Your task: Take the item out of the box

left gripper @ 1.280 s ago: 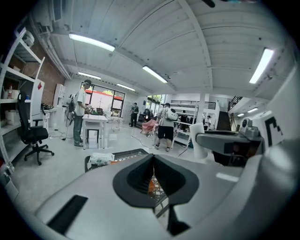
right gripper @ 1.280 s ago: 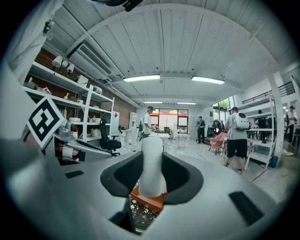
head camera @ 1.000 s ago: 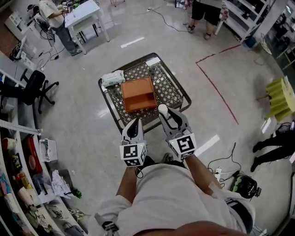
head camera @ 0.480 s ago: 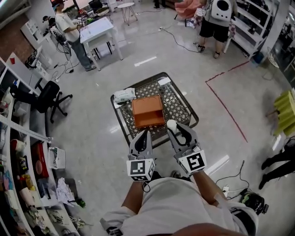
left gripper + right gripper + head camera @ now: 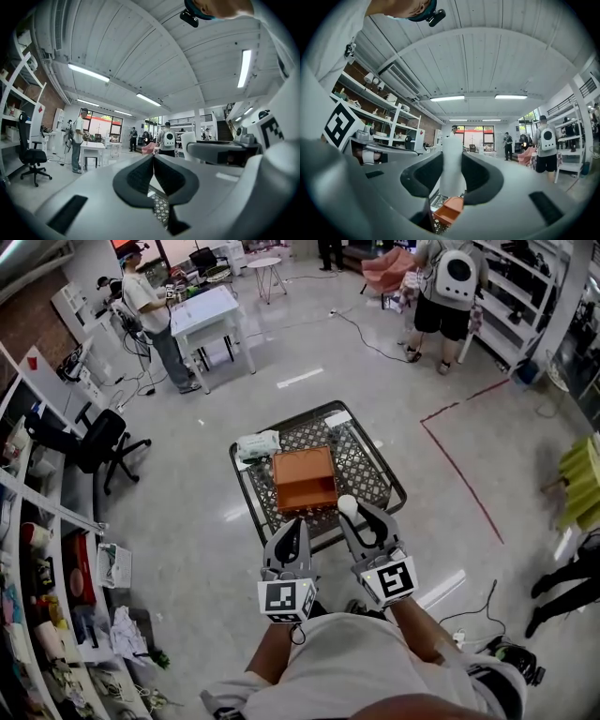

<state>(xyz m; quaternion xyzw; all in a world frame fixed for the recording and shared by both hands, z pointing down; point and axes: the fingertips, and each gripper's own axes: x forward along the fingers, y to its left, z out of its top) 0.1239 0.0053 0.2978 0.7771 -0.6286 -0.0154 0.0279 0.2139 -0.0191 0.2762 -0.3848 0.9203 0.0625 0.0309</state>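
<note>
Right tool (image 5: 359, 515) is clamped on the white item (image 5: 347, 505), which stands upright between its jaws, out of the orange box (image 5: 305, 479); left tool (image 5: 292, 525) sits just beside it on the left, jaws pressed together with nothing in them; the box rests on the mesh counter (image 5: 375, 465) just ahead of the 2 tools' tips; a white packet (image 5: 258, 444) lies beyond the box, ahead and left of the left tool.

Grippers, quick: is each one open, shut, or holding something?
Left gripper: shut, nothing between its jaws.
Right gripper: shut on the white item.
</note>
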